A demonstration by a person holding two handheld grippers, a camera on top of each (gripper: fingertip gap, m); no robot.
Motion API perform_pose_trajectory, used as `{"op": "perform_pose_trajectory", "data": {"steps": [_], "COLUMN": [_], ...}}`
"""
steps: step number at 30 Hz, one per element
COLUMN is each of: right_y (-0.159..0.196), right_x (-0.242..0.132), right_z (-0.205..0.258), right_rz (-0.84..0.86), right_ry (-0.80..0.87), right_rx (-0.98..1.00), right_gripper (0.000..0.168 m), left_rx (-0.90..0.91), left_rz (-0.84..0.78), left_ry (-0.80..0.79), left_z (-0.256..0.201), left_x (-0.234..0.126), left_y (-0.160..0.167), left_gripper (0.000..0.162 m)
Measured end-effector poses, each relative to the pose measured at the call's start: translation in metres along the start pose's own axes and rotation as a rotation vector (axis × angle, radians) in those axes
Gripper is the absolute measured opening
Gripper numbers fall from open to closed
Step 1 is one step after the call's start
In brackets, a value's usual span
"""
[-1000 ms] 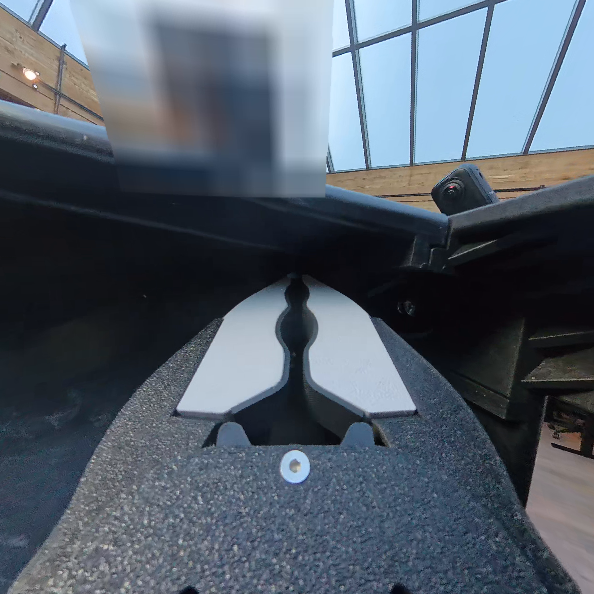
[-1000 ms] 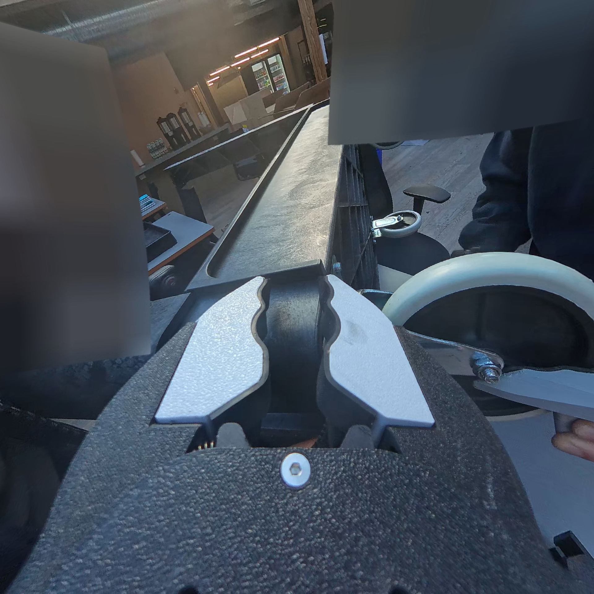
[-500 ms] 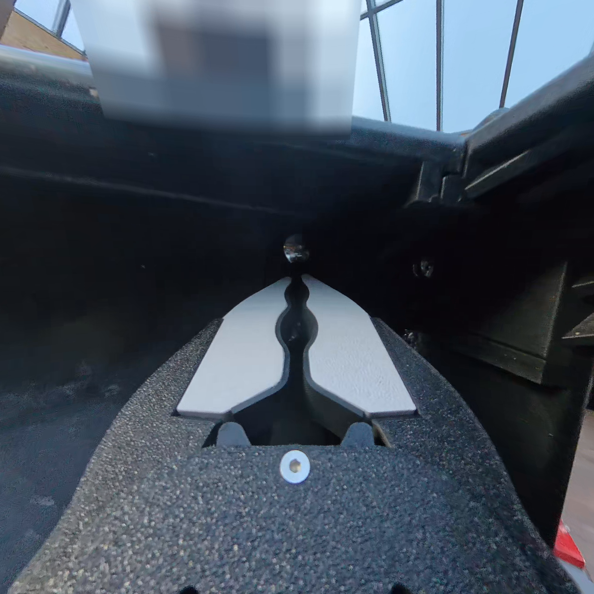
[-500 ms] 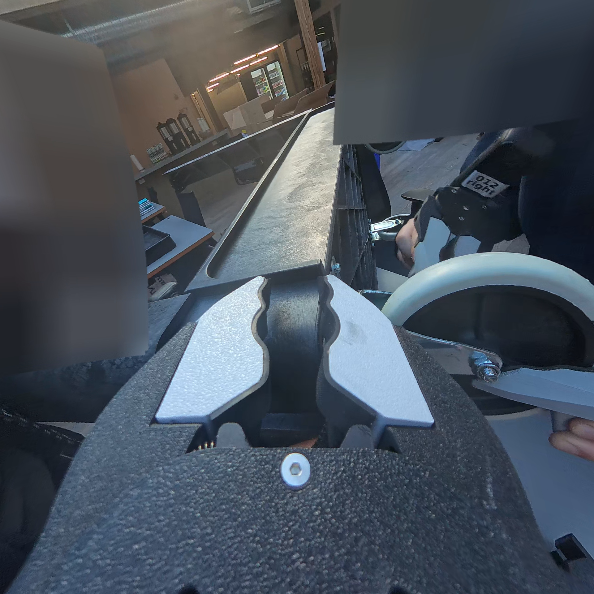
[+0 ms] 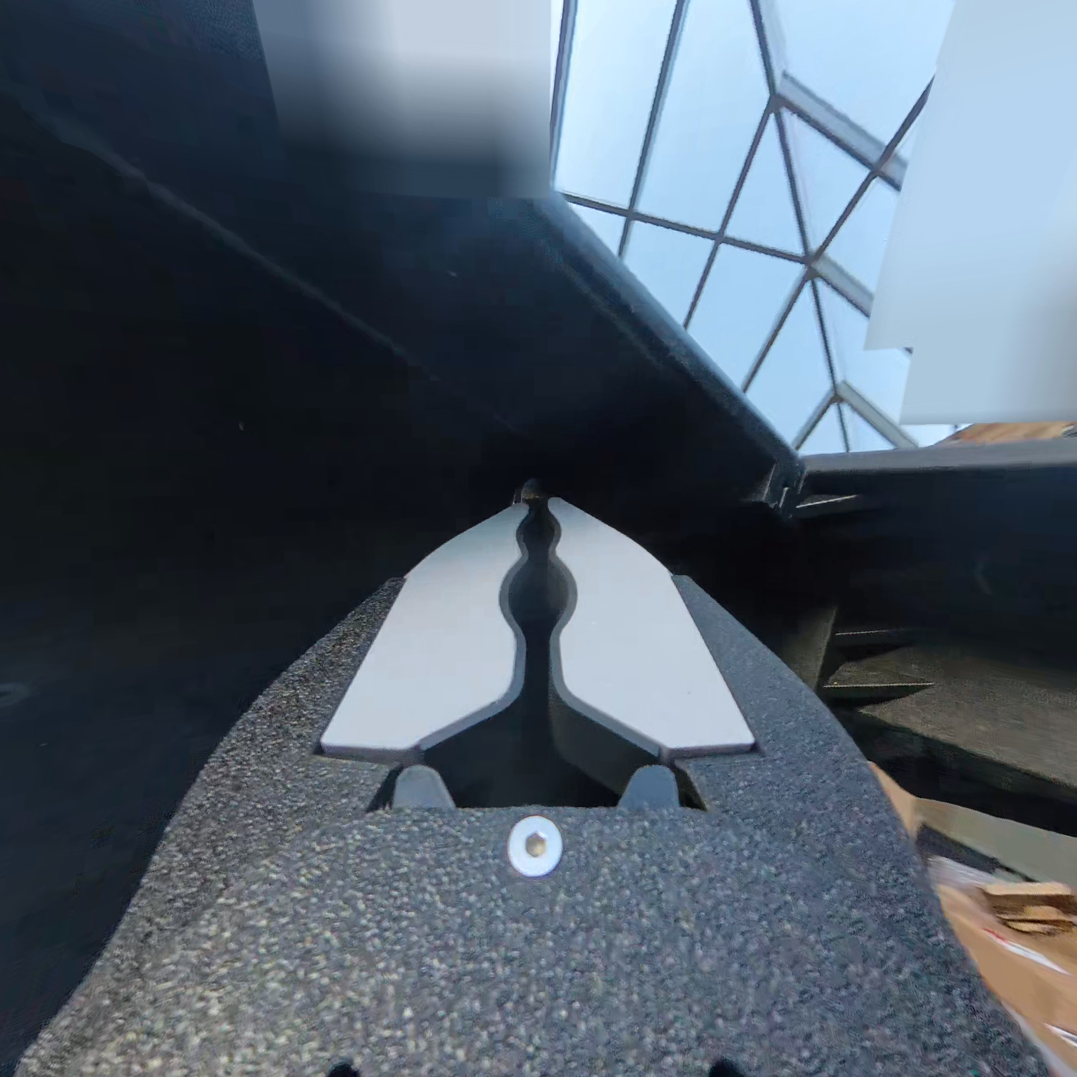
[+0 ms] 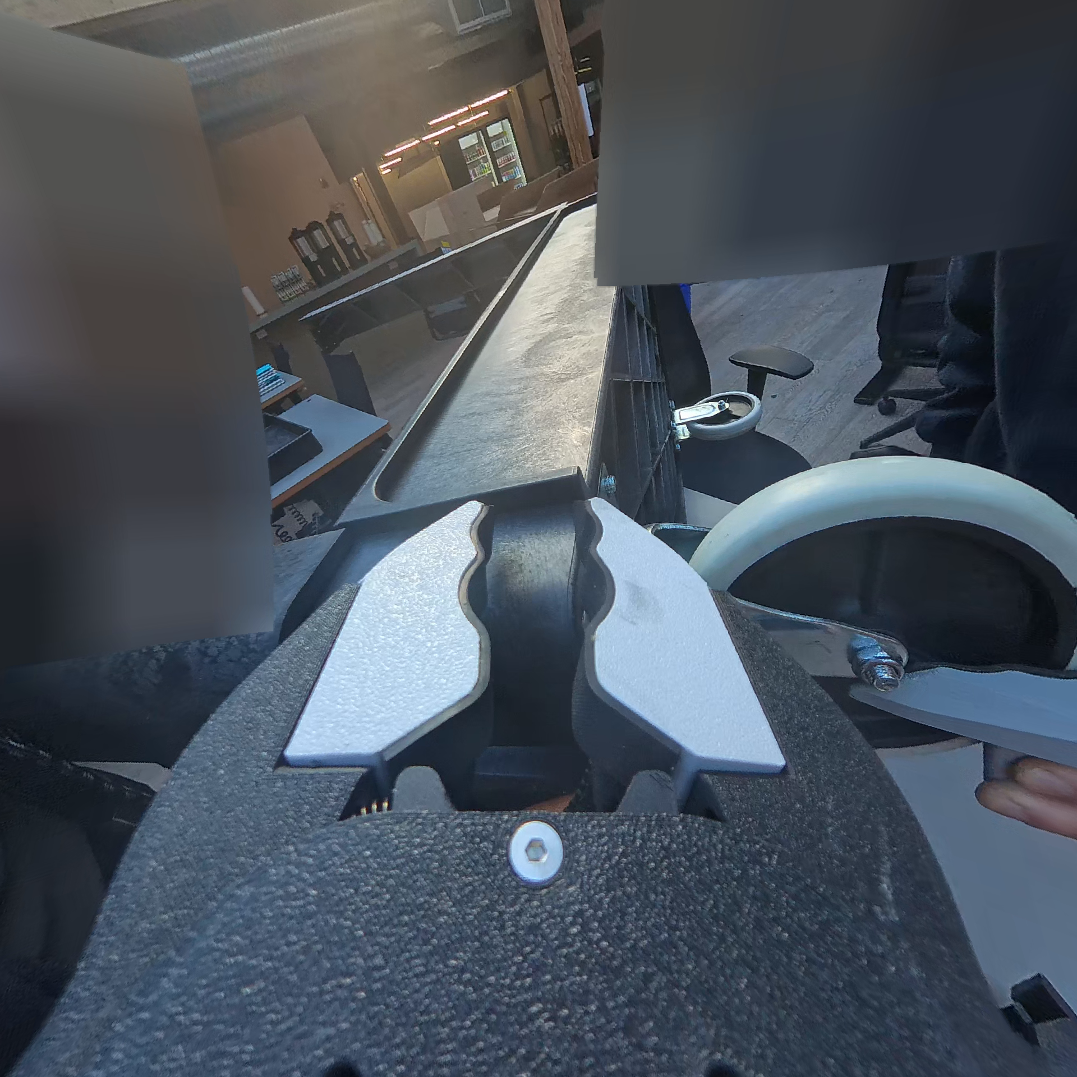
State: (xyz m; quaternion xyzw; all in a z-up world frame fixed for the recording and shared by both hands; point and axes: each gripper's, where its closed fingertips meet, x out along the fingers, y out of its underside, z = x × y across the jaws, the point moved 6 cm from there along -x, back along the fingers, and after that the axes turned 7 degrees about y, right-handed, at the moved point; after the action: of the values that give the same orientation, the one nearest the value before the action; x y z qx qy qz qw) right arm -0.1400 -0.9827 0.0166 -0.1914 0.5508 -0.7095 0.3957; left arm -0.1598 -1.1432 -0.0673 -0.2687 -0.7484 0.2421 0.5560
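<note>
In the left wrist view my left gripper is shut, its grey fingers almost meeting. A small metal bolt head sits right at the tips, against a dark black plastic panel; I cannot tell whether it is pinched. In the right wrist view my right gripper is shut on a black rounded post at the end of a long black plastic tray. Just right of it is a large caster wheel with a pale tyre and a nut. A finger holds a flat grey metal tool at that nut.
A ridged black rim runs diagonally under a glazed roof. A cardboard box lies low right. A second caster, an office chair and a person in dark clothes stand to the right.
The left gripper has swung and closed in on the bolt head, which now sits at its tips. The other gripper and hand seen at right half a second ago have left the right wrist view.
</note>
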Motion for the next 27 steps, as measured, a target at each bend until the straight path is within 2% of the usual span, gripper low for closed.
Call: {"op": "perform_pose_trajectory", "data": {"steps": [4, 7, 16, 27], "right_y": [0.000, 0.000, 0.000, 0.002], "right_x": [0.000, -0.001, -0.002, -0.003], "right_z": [-0.001, -0.001, -0.001, -0.002], "right_rz": [-0.007, -0.007, -0.020, -0.027], "right_ry": [-0.011, -0.018, -0.017, -0.003], "right_rx": [0.013, 0.015, 0.016, 0.008], "right_gripper": [0.030, 0.031, 0.030, 0.030], "left_rx": [-0.089, -0.049, 0.219, 0.208], "left_rz": [-0.040, -0.002, 0.068, -0.037], "left_ry": [0.109, 0.069, -0.075, -0.099], "left_z": [0.002, 0.003, -0.012, -0.013], "left_x": [0.003, 0.002, 0.013, 0.003], "left_y": [0.003, 0.005, 0.003, 0.002], "left_gripper": [0.000, 0.000, 0.000, 0.000]}}
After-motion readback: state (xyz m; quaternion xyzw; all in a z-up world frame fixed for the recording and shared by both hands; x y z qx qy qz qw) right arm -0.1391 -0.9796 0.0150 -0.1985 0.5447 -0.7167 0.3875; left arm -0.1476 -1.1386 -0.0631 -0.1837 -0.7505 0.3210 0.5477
